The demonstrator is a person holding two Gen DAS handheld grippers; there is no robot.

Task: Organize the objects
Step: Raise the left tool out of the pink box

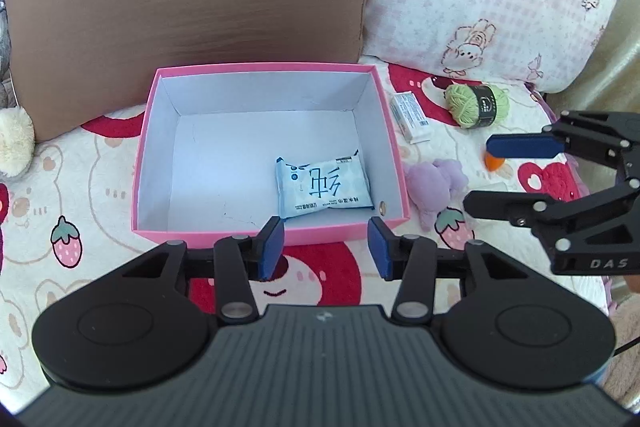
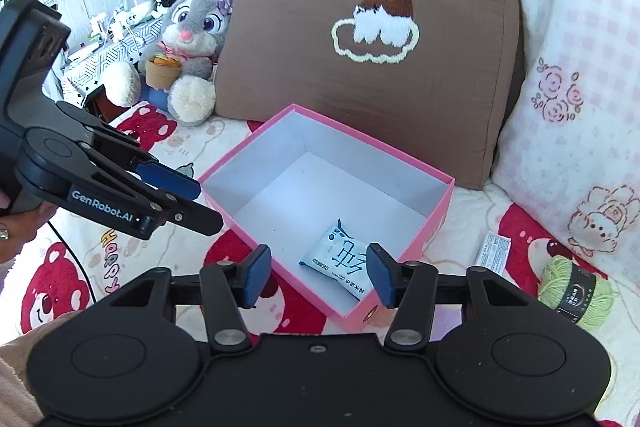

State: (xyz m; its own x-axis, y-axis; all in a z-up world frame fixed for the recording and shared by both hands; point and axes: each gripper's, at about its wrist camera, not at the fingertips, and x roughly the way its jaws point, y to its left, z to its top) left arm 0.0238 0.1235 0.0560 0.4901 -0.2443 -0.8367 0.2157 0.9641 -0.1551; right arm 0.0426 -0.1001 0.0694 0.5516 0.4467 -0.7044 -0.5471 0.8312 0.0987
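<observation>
Pink box (image 1: 148, 163) with white interior; pale blue packet (image 1: 320, 189); green yarn (image 1: 476, 105), black band; brown cushion (image 1: 120, 11); red-and-white bear-print bedspread (image 1: 80, 187)

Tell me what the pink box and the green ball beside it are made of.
Pink box: looks like matte cardboard, with thin stiff walls, creased corners and a plain white inside. Green ball: yarn, likely wool or acrylic, with visible wound strands under a black paper band.
</observation>
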